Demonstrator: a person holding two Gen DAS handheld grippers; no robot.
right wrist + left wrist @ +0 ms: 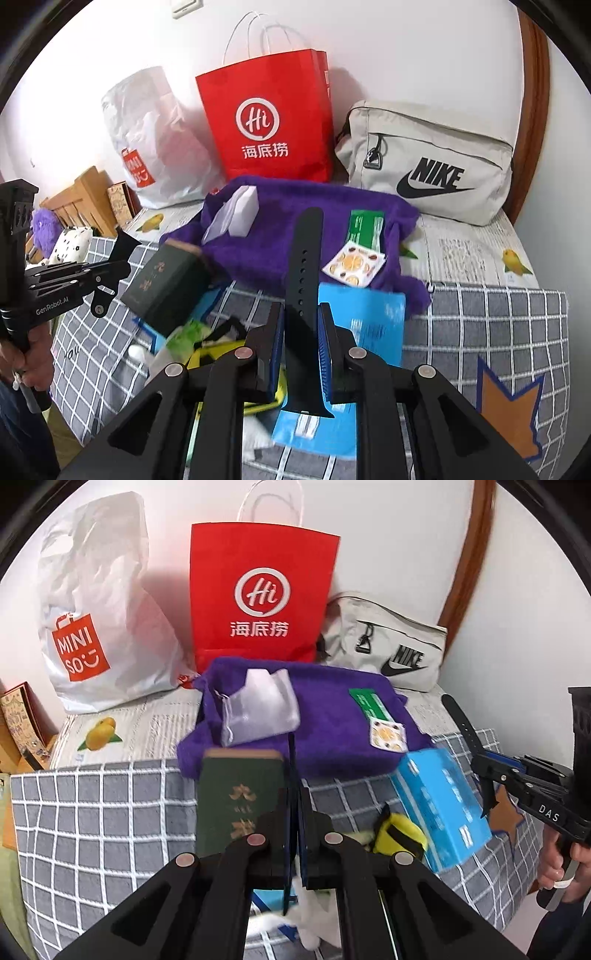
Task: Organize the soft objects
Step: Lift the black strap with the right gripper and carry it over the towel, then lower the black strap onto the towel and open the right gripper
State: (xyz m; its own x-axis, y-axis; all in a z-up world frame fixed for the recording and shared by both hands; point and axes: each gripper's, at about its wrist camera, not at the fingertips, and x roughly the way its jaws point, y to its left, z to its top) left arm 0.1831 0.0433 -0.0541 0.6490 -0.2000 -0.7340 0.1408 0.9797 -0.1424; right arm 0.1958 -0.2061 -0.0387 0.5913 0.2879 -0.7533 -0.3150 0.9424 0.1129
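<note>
Nearest the lens, right wrist view: right gripper [301,332], jaws narrowed onto a black watch strap [304,266]. Strap stands between the blue pads [325,354], buckle end low, holed end pointing far toward the purple towel [280,236]. Same strap seen from the left wrist view as a black band [461,716] rising from the right gripper [491,775] at the right edge.

Left gripper [293,775]: jaws drawn nearly together, blue pads almost touching; whether anything thin sits between them I cannot tell. Just left of its fingers, a dark green box [240,797] with gold characters, blurred.

Purple towel lies crumpled mid-bed, partly on the grey checked blanket [92,812]. On it: a translucent white pouch [258,709] at left, a green packet [369,705] and a small patterned square sachet [386,734] at right. A light blue box [443,805] sits at the towel's near right corner, touching it. A yellow and black soft item [400,836] lies near, between the left gripper and the blue box.

Far row against the wall, left to right: white Miniso plastic bag [92,627], red paper bag [258,598] upright, beige Nike pouch [388,646]. Towel's far edge reaches the red bag's base.
</note>
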